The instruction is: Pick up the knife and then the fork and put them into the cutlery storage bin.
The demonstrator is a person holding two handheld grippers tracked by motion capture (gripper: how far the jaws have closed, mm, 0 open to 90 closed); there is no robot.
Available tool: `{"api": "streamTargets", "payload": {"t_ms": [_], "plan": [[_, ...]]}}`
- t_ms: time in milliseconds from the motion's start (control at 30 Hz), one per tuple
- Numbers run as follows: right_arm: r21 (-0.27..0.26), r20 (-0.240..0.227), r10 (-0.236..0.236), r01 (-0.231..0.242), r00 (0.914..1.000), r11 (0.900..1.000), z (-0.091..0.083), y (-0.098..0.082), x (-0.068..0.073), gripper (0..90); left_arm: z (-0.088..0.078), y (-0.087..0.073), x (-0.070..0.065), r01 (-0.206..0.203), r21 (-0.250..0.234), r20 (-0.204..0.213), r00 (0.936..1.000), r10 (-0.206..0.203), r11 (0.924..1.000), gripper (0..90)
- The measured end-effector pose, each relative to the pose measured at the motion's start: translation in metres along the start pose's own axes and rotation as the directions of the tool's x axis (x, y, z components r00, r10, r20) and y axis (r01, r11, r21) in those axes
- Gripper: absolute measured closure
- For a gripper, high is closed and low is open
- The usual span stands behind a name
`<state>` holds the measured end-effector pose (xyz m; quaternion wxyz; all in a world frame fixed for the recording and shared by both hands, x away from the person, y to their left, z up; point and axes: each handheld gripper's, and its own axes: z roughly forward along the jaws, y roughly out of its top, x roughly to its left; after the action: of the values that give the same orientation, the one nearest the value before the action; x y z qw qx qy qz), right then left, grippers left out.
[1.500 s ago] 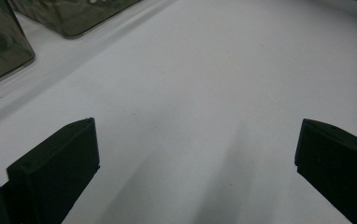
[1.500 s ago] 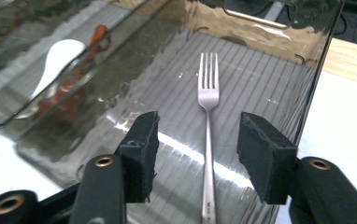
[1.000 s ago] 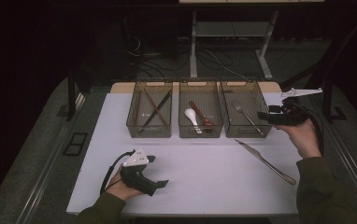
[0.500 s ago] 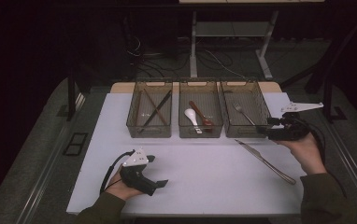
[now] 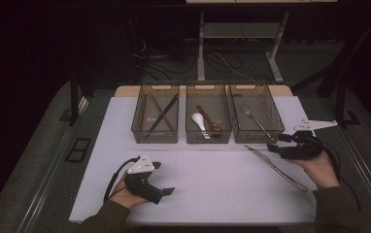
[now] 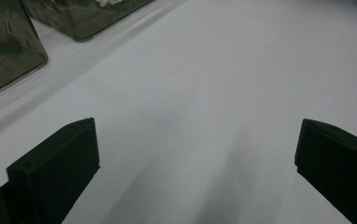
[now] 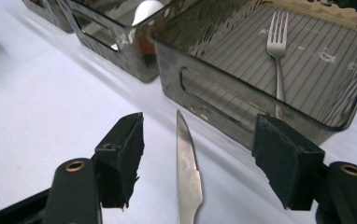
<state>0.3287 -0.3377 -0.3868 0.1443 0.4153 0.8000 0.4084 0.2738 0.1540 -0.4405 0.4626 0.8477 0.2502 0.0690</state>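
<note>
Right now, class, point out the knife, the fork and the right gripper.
knife (image 7: 188,175): right gripper view, middle of the blade.
fork (image 7: 278,44): right gripper view, base of the prongs.
right gripper (image 7: 199,161): right gripper view, midway between its open jaws.

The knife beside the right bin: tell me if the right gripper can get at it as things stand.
Probably yes. The right gripper has its jaws open on either side of the knife, which lies bare on the table beside the bin; nothing lies across the blade.

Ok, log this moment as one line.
right gripper: open, astride knife on table | left gripper: open, idle | fork: in right bin
</note>
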Motion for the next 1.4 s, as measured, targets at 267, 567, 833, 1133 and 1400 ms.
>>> {"api": "streamTargets", "payload": {"t_ms": [267,567,833,1133,1400], "plan": [[0.005,-0.010,0.000,0.000,0.9999,1.000,-0.004,-0.014,0.003,34.0,0.000,0.000,0.000,0.000,0.006,0.001,1.0000,0.000,1.0000,0.0],[0.009,-0.017,-0.020,0.020,0.9997,1.000,-0.010,-0.027,0.008,34.0,0.000,0.000,0.000,0.000,0.004,0.000,1.0000,0.000,1.0000,0.0],[0.052,-0.034,-0.025,0.027,0.9991,0.998,-0.009,-0.037,0.014,33.6,0.000,0.000,-0.001,-0.001,0.006,-0.003,1.0000,0.001,1.0000,0.0],[0.132,0.002,-0.057,0.056,0.9984,0.990,-0.005,-0.035,0.016,35.5,0.001,0.000,-0.001,-0.006,0.011,0.000,1.0000,0.006,0.9999,0.0],[0.247,0.032,-0.091,0.081,0.9953,0.966,0.001,-0.031,0.018,41.1,0.001,0.000,-0.001,-0.009,0.012,0.000,1.0000,0.009,0.9999,0.0]]}}
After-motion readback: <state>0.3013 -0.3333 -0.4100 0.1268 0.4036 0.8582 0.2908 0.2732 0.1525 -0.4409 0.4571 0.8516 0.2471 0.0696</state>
